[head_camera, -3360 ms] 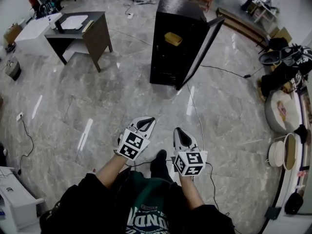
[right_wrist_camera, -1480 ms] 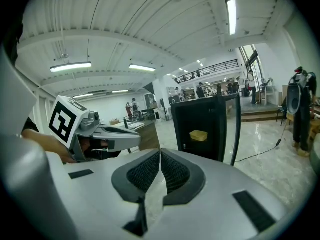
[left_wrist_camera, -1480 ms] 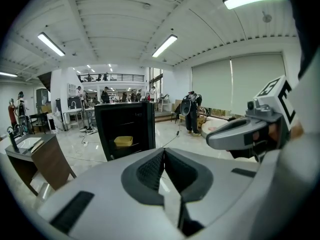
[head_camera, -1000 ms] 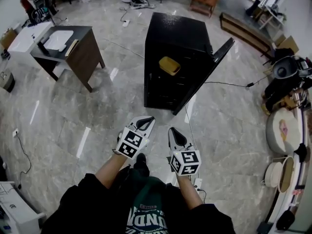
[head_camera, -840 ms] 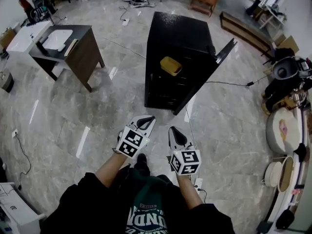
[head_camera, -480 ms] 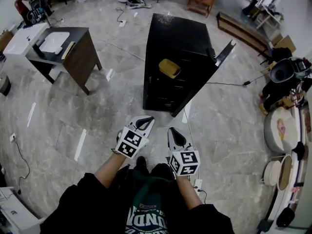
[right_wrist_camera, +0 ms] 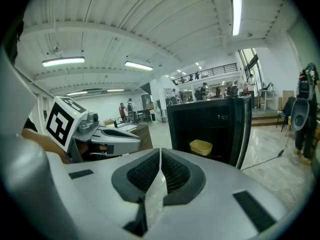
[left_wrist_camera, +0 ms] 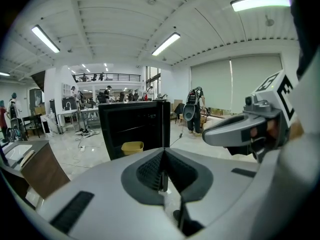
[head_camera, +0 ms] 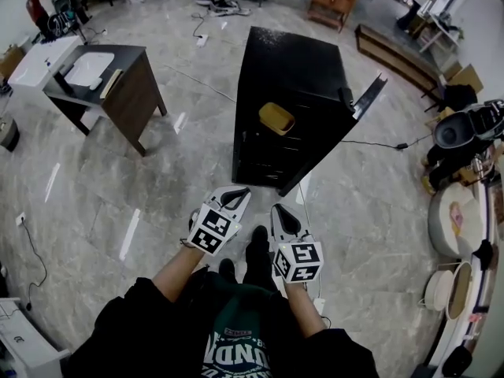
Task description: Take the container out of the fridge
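Observation:
The black fridge (head_camera: 293, 93) stands on the marble floor ahead, its door (head_camera: 365, 102) swung open to the right. A yellow container (head_camera: 276, 118) sits on a shelf inside, also visible as the yellow container (left_wrist_camera: 132, 147) in the left gripper view and the yellow container (right_wrist_camera: 201, 146) in the right gripper view. My left gripper (head_camera: 235, 194) and right gripper (head_camera: 283, 212) are held side by side in front of me, well short of the fridge. Both have their jaws shut with nothing between them: left gripper (left_wrist_camera: 163, 153), right gripper (right_wrist_camera: 159, 152).
A dark wooden desk (head_camera: 126, 85) with a white tray stands to the left of the fridge. A black cable (head_camera: 378, 142) runs across the floor to the fridge's right. Round white objects (head_camera: 453, 219) and bags line the right edge. My shoe (head_camera: 257, 246) shows between the grippers.
The fridge and its container have drawn closer and lower in the head view as I walk toward them. Both grippers keep the same pose, jaws shut.

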`<state>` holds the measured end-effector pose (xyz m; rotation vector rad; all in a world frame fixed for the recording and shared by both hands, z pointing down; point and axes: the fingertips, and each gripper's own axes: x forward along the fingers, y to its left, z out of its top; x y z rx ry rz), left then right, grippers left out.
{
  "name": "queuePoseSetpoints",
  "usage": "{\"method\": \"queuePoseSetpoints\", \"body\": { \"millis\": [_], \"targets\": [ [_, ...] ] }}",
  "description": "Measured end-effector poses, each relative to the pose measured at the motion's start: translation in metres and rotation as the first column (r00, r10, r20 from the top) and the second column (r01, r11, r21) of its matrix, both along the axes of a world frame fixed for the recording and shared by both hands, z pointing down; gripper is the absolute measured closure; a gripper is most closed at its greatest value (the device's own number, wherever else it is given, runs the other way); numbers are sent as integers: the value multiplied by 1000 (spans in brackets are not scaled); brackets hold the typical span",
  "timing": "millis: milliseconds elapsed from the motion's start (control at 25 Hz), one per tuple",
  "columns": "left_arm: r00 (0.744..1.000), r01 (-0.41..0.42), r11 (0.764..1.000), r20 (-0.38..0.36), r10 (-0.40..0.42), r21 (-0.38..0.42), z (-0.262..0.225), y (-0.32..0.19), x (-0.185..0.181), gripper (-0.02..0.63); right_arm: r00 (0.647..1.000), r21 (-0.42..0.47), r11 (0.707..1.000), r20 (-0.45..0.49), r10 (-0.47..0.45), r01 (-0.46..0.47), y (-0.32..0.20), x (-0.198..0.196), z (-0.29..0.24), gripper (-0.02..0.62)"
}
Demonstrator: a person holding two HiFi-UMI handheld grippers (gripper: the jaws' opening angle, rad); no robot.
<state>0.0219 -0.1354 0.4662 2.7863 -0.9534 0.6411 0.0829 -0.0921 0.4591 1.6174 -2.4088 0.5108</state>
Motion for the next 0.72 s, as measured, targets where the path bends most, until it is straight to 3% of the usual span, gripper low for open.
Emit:
{"method": "queuePoseSetpoints", "body": {
  "millis": [520,720],
  "targets": [
    [999,48,999,8,-48,-5,-1,-49,-2,592,999,7,999,7,-50,50,-59,2,0,558],
    [999,53,998,4,-53,-15,3,-56,-2,592,997,5,998,-44,-58,58,-71,7,6,558]
  ]
}}
